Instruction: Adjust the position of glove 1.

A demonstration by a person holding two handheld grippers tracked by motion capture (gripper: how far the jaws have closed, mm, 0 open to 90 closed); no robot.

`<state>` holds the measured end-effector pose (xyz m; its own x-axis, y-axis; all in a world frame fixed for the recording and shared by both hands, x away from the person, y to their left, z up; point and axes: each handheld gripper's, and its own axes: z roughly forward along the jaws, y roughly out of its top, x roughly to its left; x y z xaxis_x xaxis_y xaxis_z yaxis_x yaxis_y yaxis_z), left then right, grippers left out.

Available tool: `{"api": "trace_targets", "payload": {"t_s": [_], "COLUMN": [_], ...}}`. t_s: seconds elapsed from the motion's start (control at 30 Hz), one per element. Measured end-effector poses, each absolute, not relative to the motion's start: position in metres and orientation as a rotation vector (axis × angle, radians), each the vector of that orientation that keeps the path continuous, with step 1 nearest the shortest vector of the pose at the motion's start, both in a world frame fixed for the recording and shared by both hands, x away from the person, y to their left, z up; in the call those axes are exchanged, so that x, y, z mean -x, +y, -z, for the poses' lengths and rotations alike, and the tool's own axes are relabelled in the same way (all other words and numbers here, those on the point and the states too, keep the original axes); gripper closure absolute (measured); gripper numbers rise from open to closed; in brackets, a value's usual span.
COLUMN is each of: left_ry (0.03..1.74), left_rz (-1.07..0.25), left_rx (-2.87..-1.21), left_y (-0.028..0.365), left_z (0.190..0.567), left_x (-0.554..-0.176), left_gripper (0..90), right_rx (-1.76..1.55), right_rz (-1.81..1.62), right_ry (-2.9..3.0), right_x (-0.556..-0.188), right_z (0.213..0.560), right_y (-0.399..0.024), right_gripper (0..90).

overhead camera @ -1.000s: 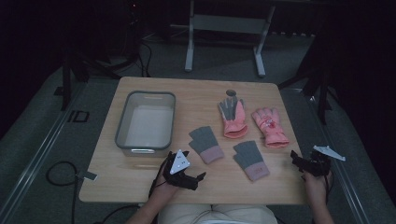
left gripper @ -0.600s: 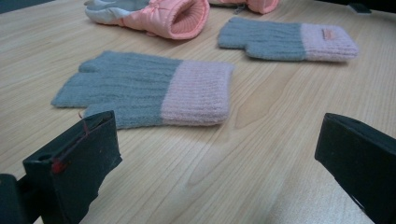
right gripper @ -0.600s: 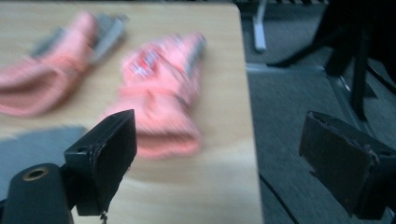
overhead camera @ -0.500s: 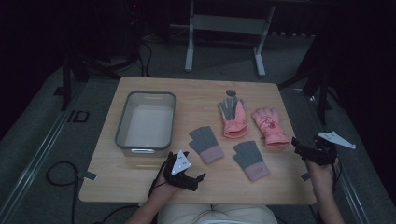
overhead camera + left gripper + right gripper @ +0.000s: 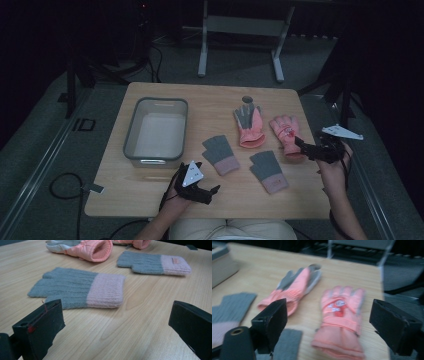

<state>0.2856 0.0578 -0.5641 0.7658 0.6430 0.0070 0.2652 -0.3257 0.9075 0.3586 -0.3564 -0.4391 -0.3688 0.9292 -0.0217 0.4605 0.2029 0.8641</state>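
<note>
We hold the right gripper [image 5: 306, 148] with jaws wide above the cuff of a pink glove [image 5: 339, 322], and the left gripper [image 5: 207, 190], also wide, near a grey knitted glove [image 5: 80, 288] on the table [image 5: 150, 190]

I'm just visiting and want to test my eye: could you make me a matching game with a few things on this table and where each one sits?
Things:
1. bin
2. left grey glove
3. right pink glove
4. left gripper

Places:
A. just ahead of the right gripper
B. left part of the table
C. near edge of the table, jaws wide apart
D. middle of the table, right of the bin

Pairs: 1-B, 2-D, 3-A, 4-C
</note>
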Motion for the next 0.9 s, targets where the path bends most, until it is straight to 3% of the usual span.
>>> {"api": "trace_targets", "payload": {"t_s": [0.5,0.9], "left_ry": [0.687,0.684], "left_rz": [-0.438,-0.449], "left_rx": [-1.901,-1.896], "left_y": [0.059,0.059], "left_z": [0.564,0.564], "left_x": [-0.286,-0.285], "left_gripper": [0.0,0.0], "right_rx": [-1.14,-1.019], "right_rz": [-1.242,-1.252], "right_ry": [2.097,2.268], "right_x": [-0.384,-0.397], "right_z": [0.437,0.452], "right_y": [-0.298,-0.248], "right_gripper": [11.9,22.7]}}
